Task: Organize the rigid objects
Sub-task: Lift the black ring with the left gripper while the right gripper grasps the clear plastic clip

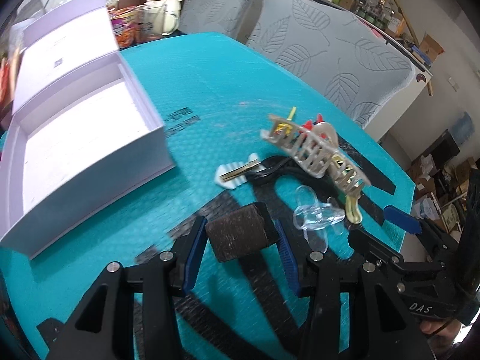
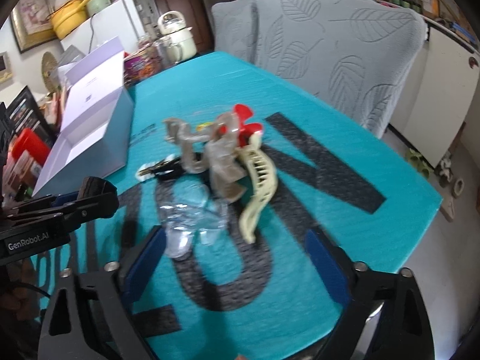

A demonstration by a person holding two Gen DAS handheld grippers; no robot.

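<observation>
My left gripper (image 1: 240, 237) is shut on a dark brown block (image 1: 237, 235) and holds it just above the teal table mat (image 1: 210, 84). A pile of hair clips lies ahead on the right: beige claw clips (image 1: 315, 150), a clear clip (image 1: 315, 216) and a white and gold clip (image 1: 237, 172). An open white box (image 1: 78, 147) stands at the left. In the right wrist view my right gripper (image 2: 237, 264) is open and empty just short of the pile, with the clear clip (image 2: 186, 219), a cream claw clip (image 2: 261, 186), a grey clip (image 2: 222, 162) and a red piece (image 2: 244, 123) ahead.
Two grey chairs (image 1: 330, 51) stand at the table's far edge. Snack packets (image 1: 126, 27) and a cream kettle (image 1: 165, 6) sit beyond the box. The table edge (image 2: 420, 225) drops off at the right. The left gripper's body (image 2: 60, 210) shows at the left of the right wrist view.
</observation>
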